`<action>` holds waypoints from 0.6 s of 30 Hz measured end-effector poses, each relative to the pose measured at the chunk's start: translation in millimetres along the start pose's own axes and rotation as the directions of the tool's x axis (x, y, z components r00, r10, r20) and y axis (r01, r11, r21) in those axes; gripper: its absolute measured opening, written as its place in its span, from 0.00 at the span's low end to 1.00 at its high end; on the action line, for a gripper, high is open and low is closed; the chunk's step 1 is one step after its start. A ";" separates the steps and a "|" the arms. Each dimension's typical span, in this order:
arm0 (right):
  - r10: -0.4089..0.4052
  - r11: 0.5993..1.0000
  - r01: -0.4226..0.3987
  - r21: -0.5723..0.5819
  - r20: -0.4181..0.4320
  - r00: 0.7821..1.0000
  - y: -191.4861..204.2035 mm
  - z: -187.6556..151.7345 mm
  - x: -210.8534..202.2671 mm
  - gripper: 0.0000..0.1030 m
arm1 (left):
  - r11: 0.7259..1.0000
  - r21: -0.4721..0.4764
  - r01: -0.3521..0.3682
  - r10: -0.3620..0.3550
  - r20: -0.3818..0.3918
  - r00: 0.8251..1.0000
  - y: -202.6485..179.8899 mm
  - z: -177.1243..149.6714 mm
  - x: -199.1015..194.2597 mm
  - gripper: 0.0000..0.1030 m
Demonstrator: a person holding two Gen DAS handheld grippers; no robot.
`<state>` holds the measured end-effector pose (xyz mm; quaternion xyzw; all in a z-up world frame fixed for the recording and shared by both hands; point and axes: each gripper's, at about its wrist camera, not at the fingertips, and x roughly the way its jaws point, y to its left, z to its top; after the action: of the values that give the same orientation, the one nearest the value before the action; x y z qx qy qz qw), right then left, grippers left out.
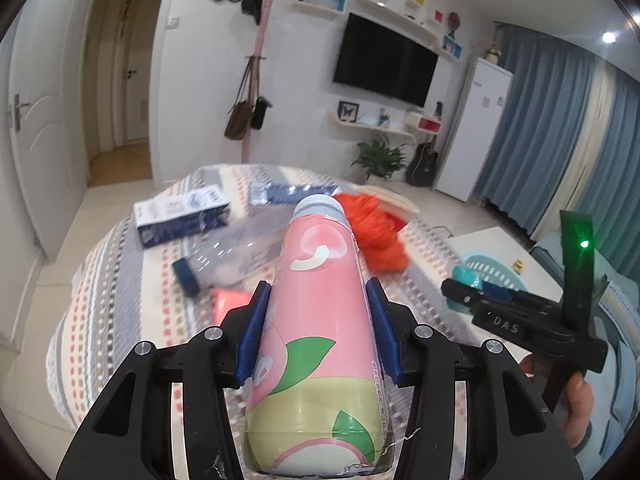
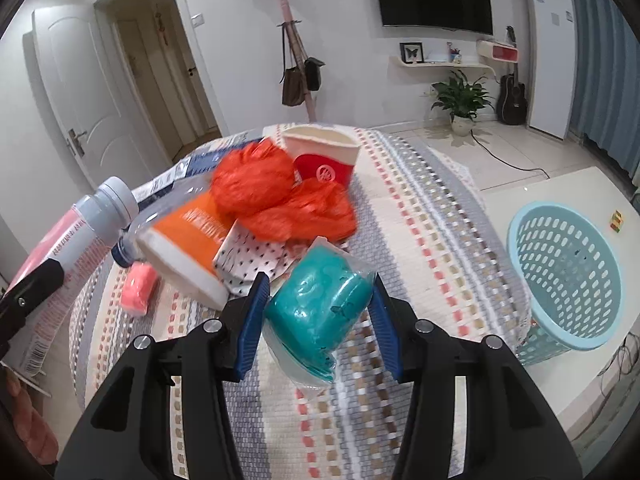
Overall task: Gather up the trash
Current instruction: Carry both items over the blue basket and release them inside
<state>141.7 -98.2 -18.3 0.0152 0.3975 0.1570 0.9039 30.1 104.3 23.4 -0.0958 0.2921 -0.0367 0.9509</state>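
Left gripper (image 1: 318, 320): jaws clamp the pink bottle (image 1: 316, 344), centre frame.
Right gripper (image 2: 318, 320): jaws grip the teal packet (image 2: 320, 304), centre.
Basket (image 2: 566, 280): right edge.

1. The pink bottle (image 1: 316, 320) has a glossy, smooth printed plastic sleeve.
2. The teal packet (image 2: 320, 304) is in shiny clear film.
3. The tablecloth (image 2: 420, 208) looks woven and matt.
4. The basket (image 2: 568, 272) is perforated, matt plastic.

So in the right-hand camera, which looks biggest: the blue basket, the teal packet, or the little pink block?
Largest to smallest, as they appear:
1. Blue basket
2. Teal packet, held in the jaws, so nearness inflates it
3. Pink block
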 end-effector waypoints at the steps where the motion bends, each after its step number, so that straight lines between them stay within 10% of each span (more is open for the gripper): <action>1: -0.003 1.000 0.002 0.009 0.007 1.000 -4.7 1.8 -2.5 0.45 | 1.000 0.009 0.013 -0.013 0.005 1.000 -5.9 3.2 0.5 0.45; 18: -0.170 0.959 0.145 0.245 0.083 0.982 -155.0 21.7 -31.7 0.45 | 0.964 0.155 0.214 -0.213 -0.022 0.977 -135.2 46.9 79.8 0.45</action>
<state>179.3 -252.8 -4.5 0.0998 0.3662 0.0347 0.9245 120.6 -30.6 45.3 -0.0517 0.2788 -0.1622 0.9451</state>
